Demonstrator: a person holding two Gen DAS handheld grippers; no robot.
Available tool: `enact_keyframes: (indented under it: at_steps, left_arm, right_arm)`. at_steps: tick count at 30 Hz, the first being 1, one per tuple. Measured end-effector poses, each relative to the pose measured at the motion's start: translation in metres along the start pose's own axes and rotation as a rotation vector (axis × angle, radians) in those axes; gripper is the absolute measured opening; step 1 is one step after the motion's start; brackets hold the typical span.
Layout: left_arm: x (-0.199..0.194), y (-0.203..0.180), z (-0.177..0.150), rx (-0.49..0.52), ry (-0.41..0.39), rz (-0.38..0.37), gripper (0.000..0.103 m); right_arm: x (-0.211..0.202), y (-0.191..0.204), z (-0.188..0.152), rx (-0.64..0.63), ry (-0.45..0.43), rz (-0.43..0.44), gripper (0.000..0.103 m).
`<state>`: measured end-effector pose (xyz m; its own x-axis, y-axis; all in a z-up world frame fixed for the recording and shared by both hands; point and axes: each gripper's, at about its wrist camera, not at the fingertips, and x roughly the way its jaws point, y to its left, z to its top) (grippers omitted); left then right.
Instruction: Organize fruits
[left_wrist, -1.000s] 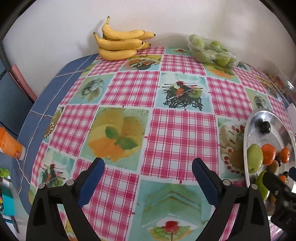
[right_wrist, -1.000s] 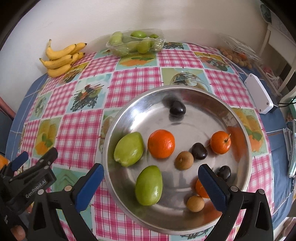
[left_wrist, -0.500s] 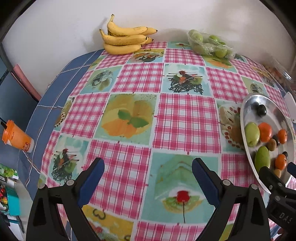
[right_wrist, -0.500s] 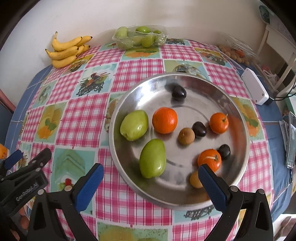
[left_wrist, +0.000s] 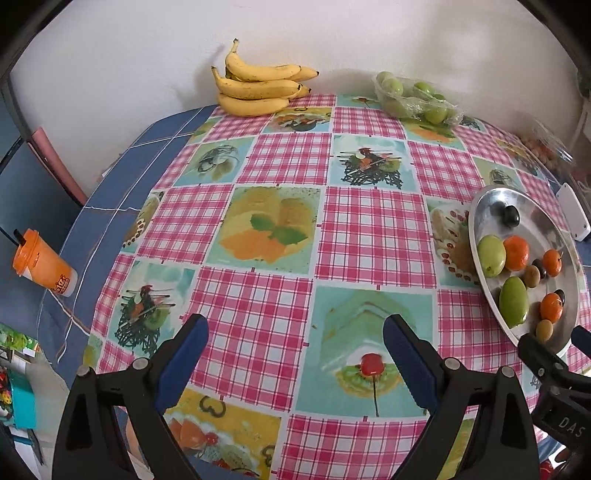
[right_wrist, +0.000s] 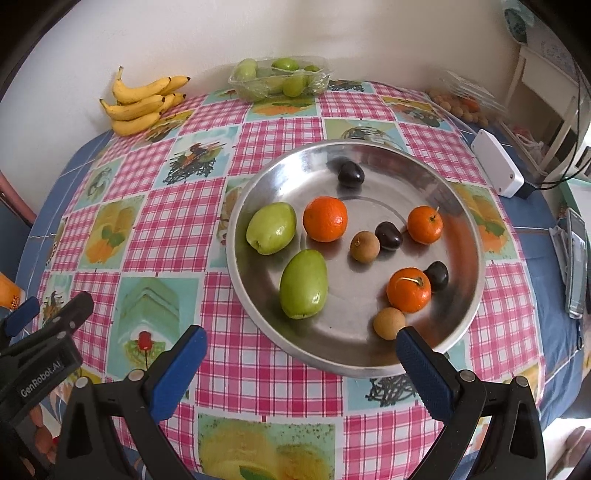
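Note:
A round metal plate (right_wrist: 461, 206) (left_wrist: 491, 199) on the checked tablecloth holds two green fruits (right_wrist: 303, 283), three oranges (right_wrist: 325, 219), small dark plums (right_wrist: 351, 173) and brown round fruits (right_wrist: 365, 246). My right gripper (right_wrist: 301, 354) hovers open just short of the plate's near rim, with nothing between its fingers. My left gripper (left_wrist: 295, 343) is open and empty over the tablecloth, left of the plate. A banana bunch (left_wrist: 258, 86) (right_wrist: 142, 101) and a clear tray of green fruits (right_wrist: 280, 77) (left_wrist: 415, 98) lie at the far edge by the wall.
An orange cup (left_wrist: 42, 267) stands below the table's left edge. A white box (right_wrist: 496, 168) lies right of the plate, and a clear pack of small fruits (right_wrist: 463, 101) sits at the far right. A phone (right_wrist: 576, 262) rests at the right edge.
Both grippers have drawn back toward the table's near edge and risen. The plate and the fruits now appear smaller and farther off; nothing was picked up.

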<state>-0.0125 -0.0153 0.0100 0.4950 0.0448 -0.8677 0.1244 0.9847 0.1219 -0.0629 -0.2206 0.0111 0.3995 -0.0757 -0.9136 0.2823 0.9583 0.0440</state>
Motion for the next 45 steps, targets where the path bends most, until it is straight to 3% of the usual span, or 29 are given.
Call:
enact_keyframes:
  at_steps: [45]
  left_arm:
    - [0.013,0.005,0.000,-0.008,0.060,0.010,0.096]
  right_arm:
    - [0.006,-0.002,0.001,0.014,0.013,-0.010,0.103]
